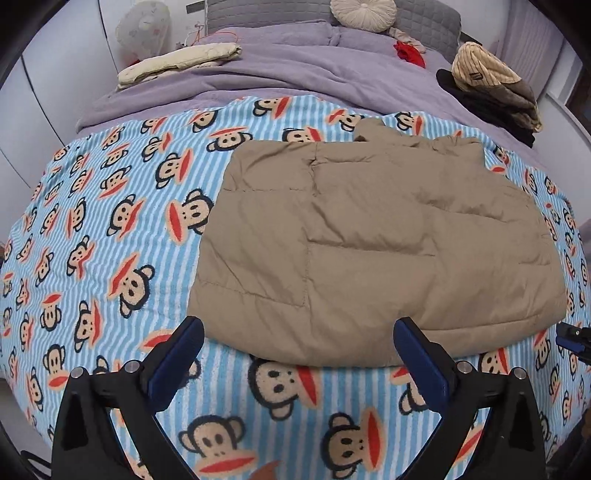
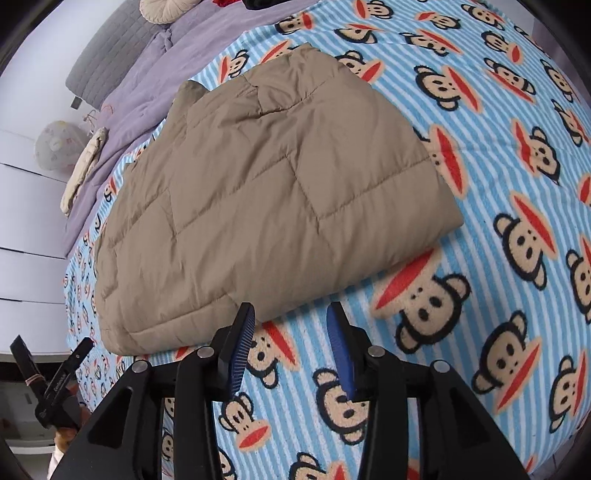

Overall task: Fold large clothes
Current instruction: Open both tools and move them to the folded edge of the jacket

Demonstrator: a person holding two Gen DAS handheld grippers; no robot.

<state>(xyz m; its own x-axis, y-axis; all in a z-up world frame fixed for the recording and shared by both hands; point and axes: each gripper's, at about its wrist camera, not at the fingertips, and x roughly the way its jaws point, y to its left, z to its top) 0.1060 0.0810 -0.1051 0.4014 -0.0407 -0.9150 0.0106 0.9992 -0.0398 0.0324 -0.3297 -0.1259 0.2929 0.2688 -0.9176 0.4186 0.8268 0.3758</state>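
A tan quilted puffer jacket (image 1: pixel 373 243) lies folded flat on the blue striped monkey-print blanket (image 1: pixel 110 229). My left gripper (image 1: pixel 297 334) is open and empty, its jaws wide apart at the jacket's near hem, just above the blanket. In the right wrist view the jacket (image 2: pixel 266 199) fills the middle. My right gripper (image 2: pixel 291 319) is open and empty, with a narrower gap, at the jacket's near edge over the blanket (image 2: pixel 498 184). The left gripper also shows in the right wrist view (image 2: pixel 55 384) at the far left.
A purple duvet (image 1: pixel 280 74) covers the far half of the bed. On it lie a folded cream garment (image 1: pixel 177 62), a red cloth (image 1: pixel 408 53) and a pile of striped and dark clothes (image 1: pixel 491 88). A round cushion (image 1: pixel 364 13) leans on the grey headboard.
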